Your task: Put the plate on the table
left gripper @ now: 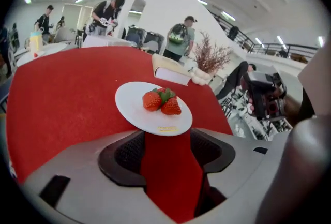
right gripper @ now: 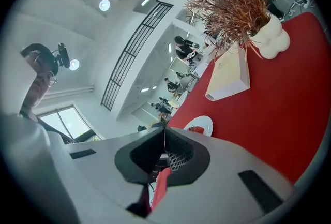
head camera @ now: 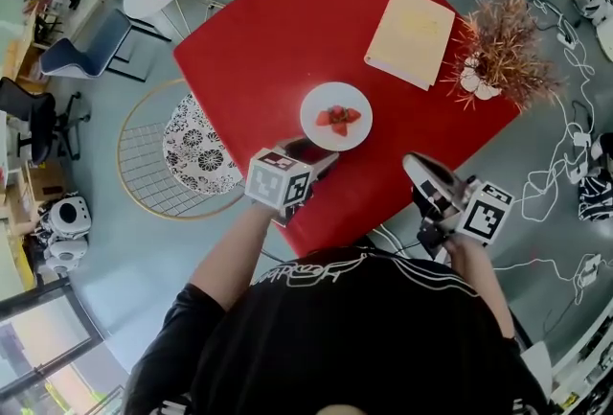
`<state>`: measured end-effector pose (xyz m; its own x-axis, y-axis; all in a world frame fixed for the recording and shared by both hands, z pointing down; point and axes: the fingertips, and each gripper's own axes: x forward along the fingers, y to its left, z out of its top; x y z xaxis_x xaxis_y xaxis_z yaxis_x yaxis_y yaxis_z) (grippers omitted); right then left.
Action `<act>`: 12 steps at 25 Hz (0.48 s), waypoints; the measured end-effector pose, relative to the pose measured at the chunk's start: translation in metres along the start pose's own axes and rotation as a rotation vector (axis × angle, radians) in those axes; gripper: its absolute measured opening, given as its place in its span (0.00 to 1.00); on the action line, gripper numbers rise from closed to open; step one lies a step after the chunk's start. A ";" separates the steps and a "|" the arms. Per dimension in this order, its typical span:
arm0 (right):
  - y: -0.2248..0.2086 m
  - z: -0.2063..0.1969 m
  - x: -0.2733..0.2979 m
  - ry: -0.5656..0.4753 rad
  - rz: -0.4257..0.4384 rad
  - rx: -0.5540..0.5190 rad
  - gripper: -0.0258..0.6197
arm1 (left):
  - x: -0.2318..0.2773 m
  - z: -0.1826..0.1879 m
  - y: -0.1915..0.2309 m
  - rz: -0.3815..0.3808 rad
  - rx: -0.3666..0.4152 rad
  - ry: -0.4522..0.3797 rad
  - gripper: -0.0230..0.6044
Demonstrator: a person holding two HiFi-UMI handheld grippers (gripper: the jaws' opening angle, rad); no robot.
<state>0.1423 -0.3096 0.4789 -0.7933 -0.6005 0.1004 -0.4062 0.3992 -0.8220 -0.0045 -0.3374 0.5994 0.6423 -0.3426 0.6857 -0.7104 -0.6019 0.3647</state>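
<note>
Seems finished, with plate of strawberries flat on the red counter, left hand-held gripper wide and empty, right hand-held gripper closed on nothing.

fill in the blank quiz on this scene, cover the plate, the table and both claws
1. The white plate sits on a ____ table.
2. The food on the plate is ____.
3. The left claw, just short of the plate, is ____.
4. The right claw, held off the table's edge, is ____.

Missing words: red; strawberries; open; shut
</note>
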 end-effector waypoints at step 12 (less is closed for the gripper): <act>0.009 -0.011 -0.005 0.016 -0.003 -0.006 0.05 | 0.004 -0.008 0.005 0.081 0.118 0.115 0.45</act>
<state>0.1375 -0.2959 0.4776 -0.7994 -0.5902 0.1120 -0.4113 0.4020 -0.8181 -0.0075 -0.3362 0.6090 0.5425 -0.3131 0.7795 -0.7154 -0.6586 0.2334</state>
